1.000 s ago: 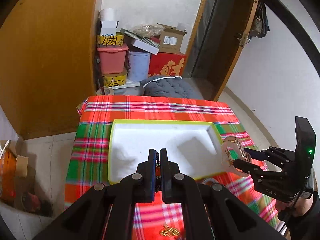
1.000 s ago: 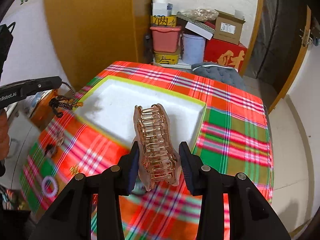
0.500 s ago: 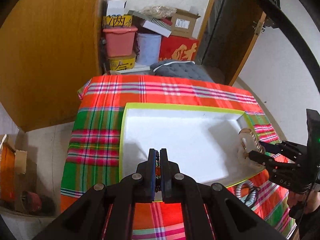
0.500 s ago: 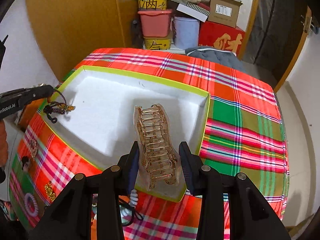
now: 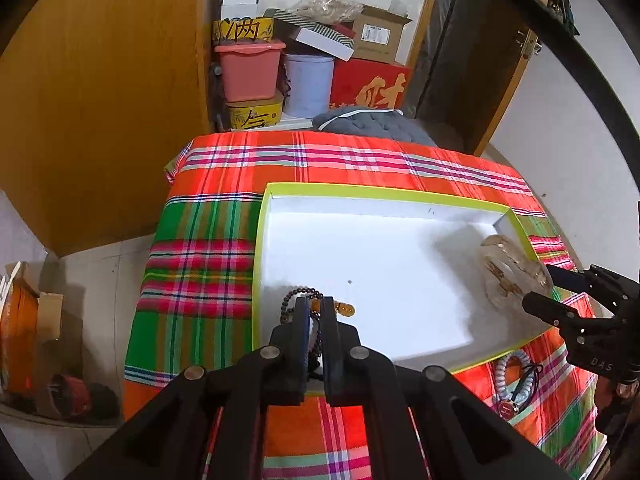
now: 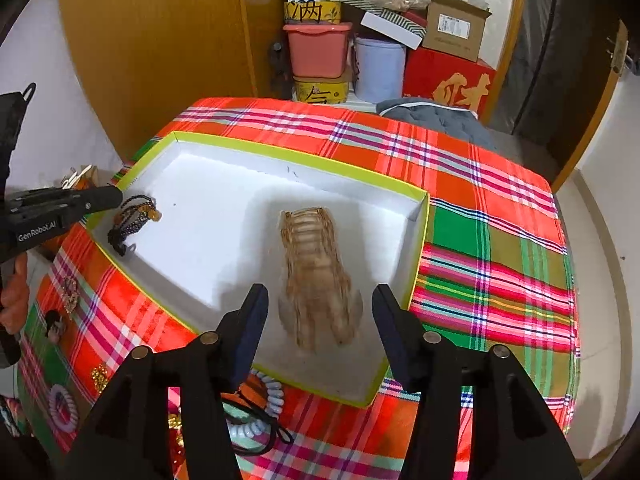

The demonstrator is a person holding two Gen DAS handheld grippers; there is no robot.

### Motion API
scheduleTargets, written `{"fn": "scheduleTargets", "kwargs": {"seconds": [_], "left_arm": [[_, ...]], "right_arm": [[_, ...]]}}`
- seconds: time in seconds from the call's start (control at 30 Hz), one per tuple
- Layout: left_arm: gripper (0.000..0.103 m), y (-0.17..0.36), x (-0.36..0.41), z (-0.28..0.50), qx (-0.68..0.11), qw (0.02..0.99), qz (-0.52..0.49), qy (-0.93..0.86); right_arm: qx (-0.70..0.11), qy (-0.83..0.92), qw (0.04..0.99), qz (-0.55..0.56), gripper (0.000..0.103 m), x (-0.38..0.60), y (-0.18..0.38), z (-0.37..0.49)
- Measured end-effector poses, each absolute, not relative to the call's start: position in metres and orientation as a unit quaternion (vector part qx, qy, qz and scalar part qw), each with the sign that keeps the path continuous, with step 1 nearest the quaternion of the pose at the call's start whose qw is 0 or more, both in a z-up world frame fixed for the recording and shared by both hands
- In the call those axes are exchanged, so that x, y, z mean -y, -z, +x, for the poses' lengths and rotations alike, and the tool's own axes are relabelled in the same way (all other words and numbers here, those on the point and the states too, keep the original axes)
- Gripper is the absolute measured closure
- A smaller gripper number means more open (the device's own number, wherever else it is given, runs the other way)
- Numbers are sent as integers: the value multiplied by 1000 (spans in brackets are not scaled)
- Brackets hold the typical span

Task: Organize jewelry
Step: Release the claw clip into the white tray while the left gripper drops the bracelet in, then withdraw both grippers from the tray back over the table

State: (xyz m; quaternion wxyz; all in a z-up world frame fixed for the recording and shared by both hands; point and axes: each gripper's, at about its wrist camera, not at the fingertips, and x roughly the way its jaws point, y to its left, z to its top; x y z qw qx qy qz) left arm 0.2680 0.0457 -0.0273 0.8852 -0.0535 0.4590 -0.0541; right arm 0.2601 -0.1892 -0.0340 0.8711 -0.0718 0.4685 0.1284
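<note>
Left gripper (image 5: 314, 322) clenched on bead bracelet (image 5: 301, 298), lower centre, over tray (image 5: 400, 196) for drop | right gripper (image 6: 317, 312) jaws just opening, we release hair claw (image 6: 316, 280) inside tray

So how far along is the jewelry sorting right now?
Early to midway. The hair clip lies in the white tray; the right claw has just opened and stands clear of it. The left claw pinches the bead bracelet low over the tray's near corner, not yet released. Left on the plaid cloth: coil hair ties, brooches and a gold piece.
</note>
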Motion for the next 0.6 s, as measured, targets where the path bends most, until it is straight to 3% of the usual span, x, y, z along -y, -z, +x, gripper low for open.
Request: {"fn": "scheduleTargets", "kwargs": {"seconds": [0.1, 0.27, 0.53, 0.6], "left_arm": [[97, 22, -45, 262, -456, 887, -49, 52], [81, 9, -46, 242, -444, 893, -52, 46], [80, -17, -45, 198, -428, 901, -54, 38], [80, -21, -44, 184, -425, 903, -56, 35]], "right_arm": [[-463, -129, 874, -71, 48, 188, 28, 254], [-453, -127, 880, -63, 48, 191, 17, 239], [-434, -124, 892, -37, 47, 203, -7, 198], [-428, -126, 894, -31, 41, 204, -12, 184]]}}
